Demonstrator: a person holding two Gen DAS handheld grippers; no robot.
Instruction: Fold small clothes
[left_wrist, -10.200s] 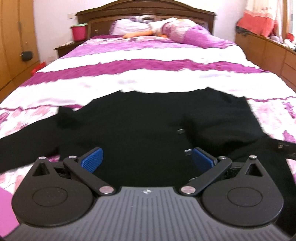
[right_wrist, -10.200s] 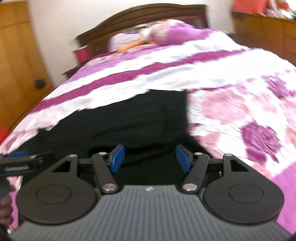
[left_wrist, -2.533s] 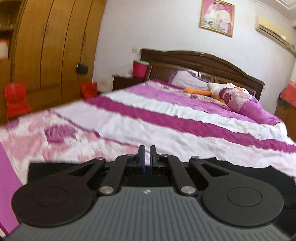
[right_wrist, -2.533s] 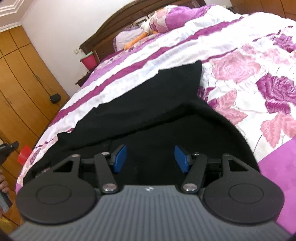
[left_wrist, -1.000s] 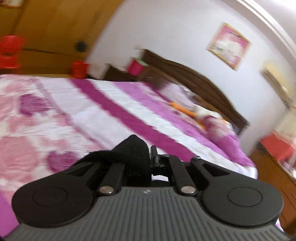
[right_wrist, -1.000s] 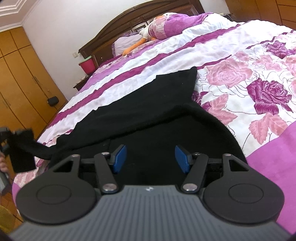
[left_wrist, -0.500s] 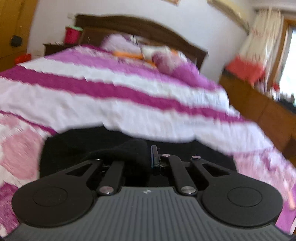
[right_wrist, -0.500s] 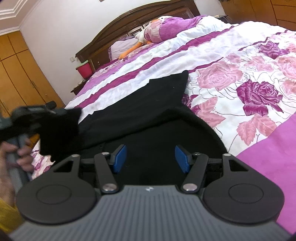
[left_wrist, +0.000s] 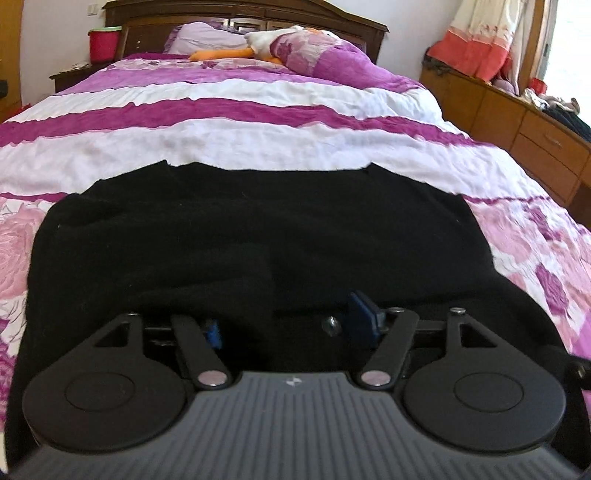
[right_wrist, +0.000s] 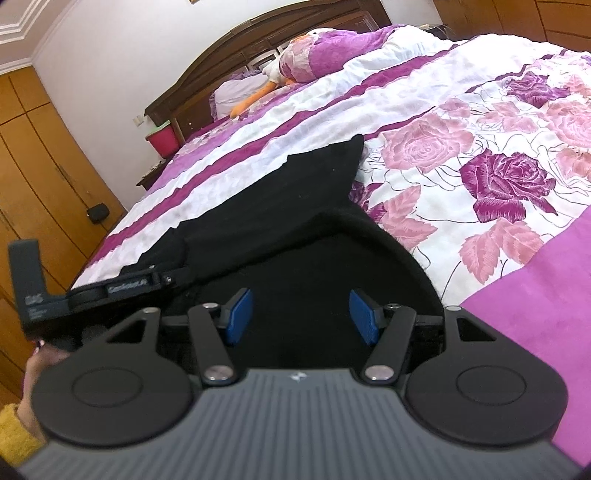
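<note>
While black garment (left_wrist: 295, 236) lies on bed (left_wrist: 258, 136), left gripper (left_wrist: 288, 321) jaws just parted, sleeve fold between, right gripper (right_wrist: 301, 314) spread wide, empty

A home bedroom: a bed (left_wrist: 258, 122) with a purple floral cover, carved wooden headboard (left_wrist: 243, 11), wardrobe (right_wrist: 37, 155) at the far left.

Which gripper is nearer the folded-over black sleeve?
Left. The left gripper has just opened, with the sleeve lying loose between its fingers; the right gripper hangs open over the garment's other side.
</note>
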